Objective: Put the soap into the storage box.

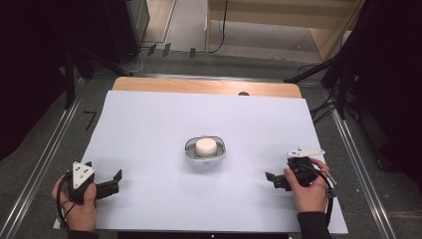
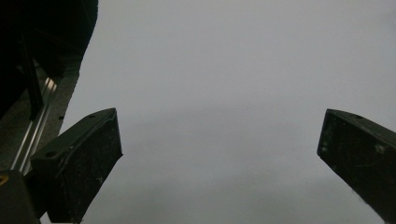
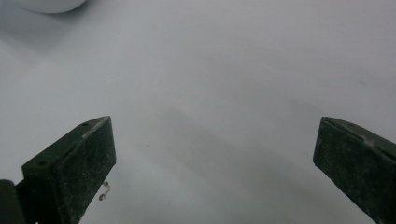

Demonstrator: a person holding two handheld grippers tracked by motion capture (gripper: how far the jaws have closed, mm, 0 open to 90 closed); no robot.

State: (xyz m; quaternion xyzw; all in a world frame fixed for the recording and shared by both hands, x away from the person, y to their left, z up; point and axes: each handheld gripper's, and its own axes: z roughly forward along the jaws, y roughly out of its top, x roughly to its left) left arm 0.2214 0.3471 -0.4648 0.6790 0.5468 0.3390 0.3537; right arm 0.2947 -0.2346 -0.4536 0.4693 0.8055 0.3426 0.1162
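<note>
A small white and grey bowl [image 1: 190, 152] stands at the middle of the white sheet [image 1: 149, 119], with a round white puck-like piece [image 1: 205, 146] inside it. My left gripper [image 1: 115, 183] rests near the sheet's front left corner, held by a hand, jaws wide apart with bare sheet between them [image 2: 219, 126]. My right gripper [image 1: 272, 181] lies at the front right, also hand-held, its jaws pointing left toward the bowl. It is open over bare sheet [image 3: 217, 123], and the bowl's rim [image 3: 46, 4] shows at the top left of the right gripper view.
The white sheet covers a wooden table whose far edge [image 1: 206, 86] shows bare. Metal rails [image 1: 45, 154] run along both sides of the table. Black stands and cables [image 1: 343, 89] crowd the floor at the back right.
</note>
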